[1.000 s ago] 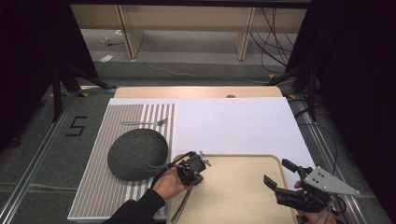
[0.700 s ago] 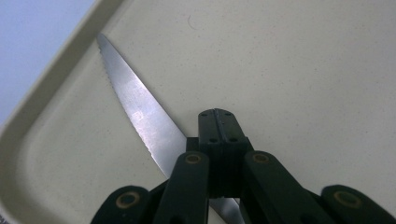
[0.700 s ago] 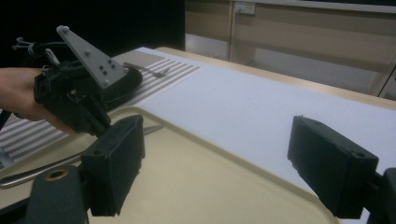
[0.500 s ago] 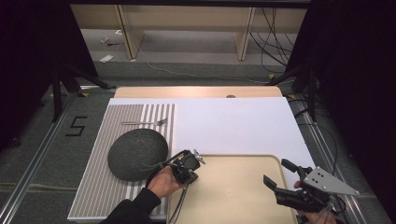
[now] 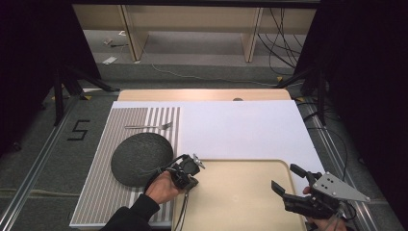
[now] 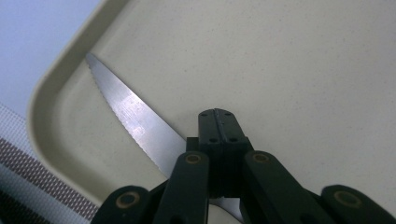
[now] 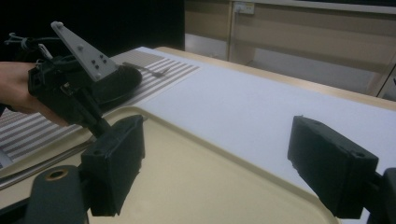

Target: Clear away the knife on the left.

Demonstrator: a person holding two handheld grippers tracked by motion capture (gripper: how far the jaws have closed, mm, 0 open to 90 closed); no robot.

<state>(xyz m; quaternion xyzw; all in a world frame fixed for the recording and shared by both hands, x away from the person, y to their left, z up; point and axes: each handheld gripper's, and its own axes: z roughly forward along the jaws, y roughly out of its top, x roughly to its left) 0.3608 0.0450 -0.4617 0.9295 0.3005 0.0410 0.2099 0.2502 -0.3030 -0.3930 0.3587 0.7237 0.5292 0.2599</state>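
A serrated knife (image 6: 130,116) lies in the near-left corner of the beige tray (image 5: 240,166), its blade tip close to the rim. My left gripper (image 5: 188,182) points down at that corner with its jaws shut (image 6: 218,122). The blade runs beneath them, and I cannot tell whether it is pinched. In the right gripper view the knife's handle (image 7: 42,165) lies flat along the tray's edge below the left gripper (image 7: 88,116). My right gripper (image 5: 288,179) hovers open over the tray's right side, with nothing between its fingers (image 7: 219,158).
A dark round plate (image 5: 142,159) sits on the striped mat (image 5: 106,192), just left of the left gripper. A fork (image 5: 149,126) lies on the mat behind the plate. A white sheet (image 5: 240,125) covers the table beyond the tray.
The left gripper has shifted slightly to the left over the tray's corner. The right gripper has hardly moved.
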